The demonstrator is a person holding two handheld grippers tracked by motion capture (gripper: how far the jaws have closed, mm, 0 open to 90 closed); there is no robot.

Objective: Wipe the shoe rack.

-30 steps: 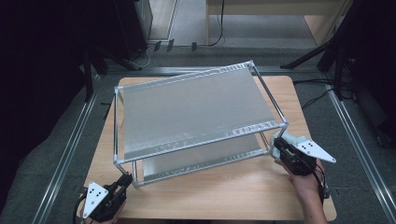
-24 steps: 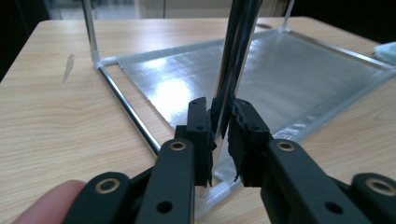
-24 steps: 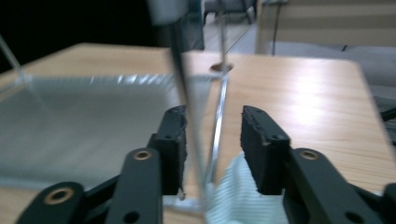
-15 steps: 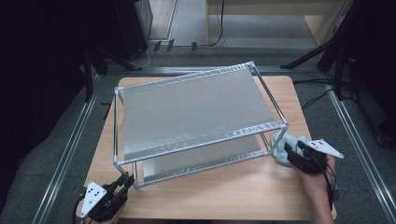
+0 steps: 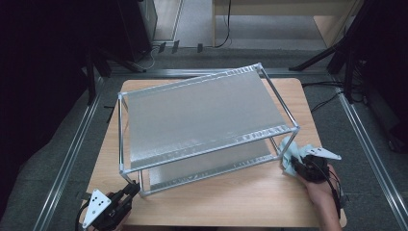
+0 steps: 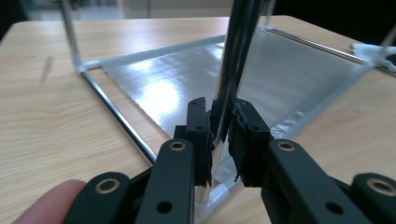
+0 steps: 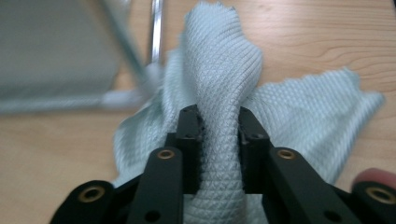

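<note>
Right gripper [image 7: 218, 126]: has just been closing, pinching a bunched fold of the pale blue cloth [image 7: 224, 84] on the counter [image 5: 231, 202], at 4 o'clock of the metal shelf rack [image 5: 202, 115].
Left gripper [image 6: 218, 130]: has just been closing, clamped on the rack's corner post [image 6: 233, 60], at 7 o'clock.
Advice: brace the post firmly; lift the cloth clear before wiping.

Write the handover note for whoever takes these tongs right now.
Left tongs: closed on the near-left upright post of the two-tier silver metal shelf rack, steadying it.
Right tongs: just closed on a bunched fold of the pale blue waffle-weave cloth, which lies on the wooden table by the rack's near-right foot.
Done: rack held, cloth gripped.
Left: probably wiping the rack; no wiping visible yet.
</note>
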